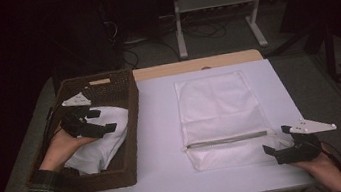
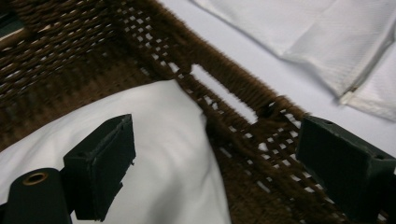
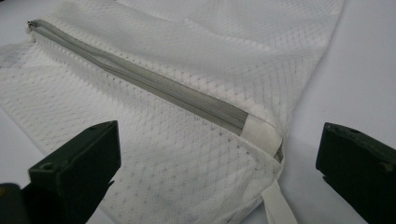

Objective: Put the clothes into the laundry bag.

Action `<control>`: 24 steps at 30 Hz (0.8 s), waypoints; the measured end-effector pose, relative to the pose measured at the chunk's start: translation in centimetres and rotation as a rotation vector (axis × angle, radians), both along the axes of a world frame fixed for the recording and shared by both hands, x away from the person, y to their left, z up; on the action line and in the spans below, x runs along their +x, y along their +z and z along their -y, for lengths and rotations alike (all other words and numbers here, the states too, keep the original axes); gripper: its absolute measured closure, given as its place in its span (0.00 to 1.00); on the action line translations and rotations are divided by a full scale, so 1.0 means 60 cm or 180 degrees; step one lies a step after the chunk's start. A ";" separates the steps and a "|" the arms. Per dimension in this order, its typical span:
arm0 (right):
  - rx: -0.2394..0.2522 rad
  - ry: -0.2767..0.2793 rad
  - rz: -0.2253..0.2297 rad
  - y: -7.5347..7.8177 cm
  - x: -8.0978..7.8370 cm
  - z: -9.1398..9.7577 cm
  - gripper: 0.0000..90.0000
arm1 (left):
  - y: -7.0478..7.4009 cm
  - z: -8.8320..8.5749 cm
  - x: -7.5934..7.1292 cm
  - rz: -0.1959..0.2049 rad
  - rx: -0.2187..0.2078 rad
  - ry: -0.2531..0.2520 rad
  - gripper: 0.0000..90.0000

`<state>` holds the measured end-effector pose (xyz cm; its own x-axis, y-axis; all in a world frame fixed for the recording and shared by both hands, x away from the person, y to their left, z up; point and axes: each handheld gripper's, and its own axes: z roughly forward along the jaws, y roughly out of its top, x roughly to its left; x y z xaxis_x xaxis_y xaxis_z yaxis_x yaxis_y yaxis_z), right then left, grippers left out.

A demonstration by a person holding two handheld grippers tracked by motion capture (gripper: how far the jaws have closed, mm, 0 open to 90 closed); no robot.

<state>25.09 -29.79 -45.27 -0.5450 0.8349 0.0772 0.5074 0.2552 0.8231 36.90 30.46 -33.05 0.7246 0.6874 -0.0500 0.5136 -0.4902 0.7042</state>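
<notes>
A white mesh laundry bag (image 1: 220, 119) lies flat on the table, its grey zipper (image 1: 226, 140) running across near the front end. My right gripper (image 1: 277, 145) stands open at the bag's front right corner, beside the zipper's end (image 3: 254, 127); nothing is between its jaws. A brown wicker basket (image 1: 130, 112) sits at the left with a white cloth (image 1: 101, 138) bundled inside. My left gripper (image 1: 97, 121) hovers open over that cloth (image 2: 163, 154), inside the basket near its right wall (image 2: 243, 93), jaws wide apart and holding nothing.
The white table top (image 1: 160, 143) has bare room between basket and bag. A strip of wooden table edge (image 1: 194, 65) shows at the back. Beyond it stand white table legs (image 1: 178, 24) and cables on a dark floor.
</notes>
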 end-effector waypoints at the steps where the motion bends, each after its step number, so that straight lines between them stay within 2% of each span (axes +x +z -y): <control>1: 0.0000 0.0000 -0.0001 0.000 0.000 0.000 0.00 | -0.001 -0.004 0.002 -0.0009 0.0019 0.0033 0.12; 5: 0.0002 0.0000 -0.0001 0.000 0.000 0.000 0.00 | -0.006 -0.018 0.009 -0.0026 0.0098 0.0123 0.12; 8: 0.0002 -0.0003 -0.0009 0.000 0.000 0.000 0.00 | -0.015 -0.032 0.017 -0.0067 0.0224 0.0233 0.12; 15: 0.0002 -0.0004 -0.0014 -0.001 0.000 0.000 0.00 | -0.028 -0.050 0.029 -0.0131 0.0371 0.0394 0.12; 18: -0.0002 0.0001 -0.0014 -0.001 0.001 0.000 0.00 | -0.041 -0.061 0.037 -0.0199 0.0443 0.0477 0.12; 23: 0.0000 -0.0003 -0.0013 -0.001 0.001 0.000 0.00 | -0.057 -0.074 0.043 -0.0309 0.0436 0.0545 0.12; 24: -0.0002 -0.0002 -0.0014 -0.002 0.001 0.000 0.00 | -0.065 -0.080 0.046 -0.0369 0.0436 0.0568 0.12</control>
